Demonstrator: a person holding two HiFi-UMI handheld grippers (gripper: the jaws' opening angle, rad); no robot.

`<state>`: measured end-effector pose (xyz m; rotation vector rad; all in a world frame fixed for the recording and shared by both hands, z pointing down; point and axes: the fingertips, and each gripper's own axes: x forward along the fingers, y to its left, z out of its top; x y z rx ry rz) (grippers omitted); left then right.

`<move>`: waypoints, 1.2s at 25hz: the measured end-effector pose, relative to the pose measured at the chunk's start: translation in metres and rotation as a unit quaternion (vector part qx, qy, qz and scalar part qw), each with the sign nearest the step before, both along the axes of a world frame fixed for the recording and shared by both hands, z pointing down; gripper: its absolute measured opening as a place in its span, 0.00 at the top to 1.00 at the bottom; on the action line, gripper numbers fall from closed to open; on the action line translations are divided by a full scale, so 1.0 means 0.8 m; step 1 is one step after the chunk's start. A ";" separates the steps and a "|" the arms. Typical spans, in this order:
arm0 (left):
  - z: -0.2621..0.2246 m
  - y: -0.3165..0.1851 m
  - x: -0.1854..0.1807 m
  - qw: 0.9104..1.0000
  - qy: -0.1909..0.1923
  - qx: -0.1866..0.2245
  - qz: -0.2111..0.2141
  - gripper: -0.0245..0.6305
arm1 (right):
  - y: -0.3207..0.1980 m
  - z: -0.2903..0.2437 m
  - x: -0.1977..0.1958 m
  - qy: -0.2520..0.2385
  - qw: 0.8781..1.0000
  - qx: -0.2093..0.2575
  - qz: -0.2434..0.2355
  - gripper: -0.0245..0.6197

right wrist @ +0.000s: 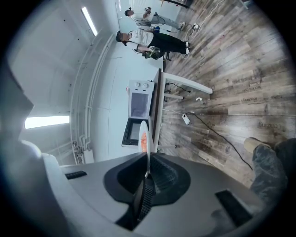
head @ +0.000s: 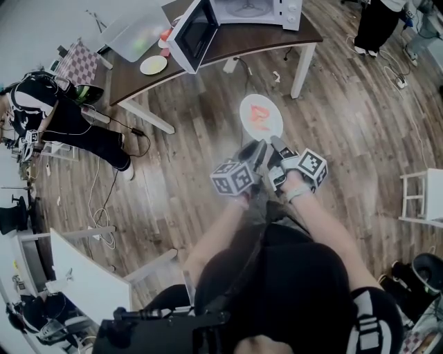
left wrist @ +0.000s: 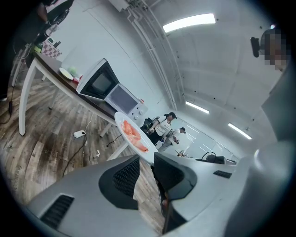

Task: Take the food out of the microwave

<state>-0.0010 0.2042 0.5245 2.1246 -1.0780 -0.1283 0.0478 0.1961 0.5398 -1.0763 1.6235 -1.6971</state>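
Observation:
A white plate (head: 261,117) with orange-red food (head: 259,115) hangs over the wooden floor, away from the table. My left gripper (head: 255,149) and right gripper (head: 278,146) both grip its near rim, side by side. In the left gripper view the plate (left wrist: 135,137) and its food (left wrist: 132,132) slant away from my left gripper (left wrist: 147,163), whose jaws close over the rim. The right gripper view shows the plate (right wrist: 147,139) edge-on, with my right gripper (right wrist: 147,178) shut on it. The white microwave (head: 239,14) stands on the table with its door (head: 194,33) swung open.
The dark-topped table (head: 235,47) with white legs also carries a small plate (head: 154,65) and a clear lidded box (head: 135,34). A person (head: 66,117) sits at the left. Cables (head: 104,221) lie on the floor. A white chair (head: 422,197) stands at the right.

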 end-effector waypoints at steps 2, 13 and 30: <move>0.001 0.007 0.001 1.000 0.002 -0.001 -0.001 0.80 | 0.006 0.001 0.000 0.000 1.000 0.001 -0.002 0.93; 0.004 0.012 -0.008 1.000 -0.002 -0.002 0.000 0.80 | 0.012 0.005 -0.007 -0.001 1.000 -0.004 0.001 0.93; -0.005 0.014 -0.027 1.000 0.000 -0.003 0.011 0.81 | 0.016 -0.003 -0.026 0.001 1.000 -0.005 0.015 0.93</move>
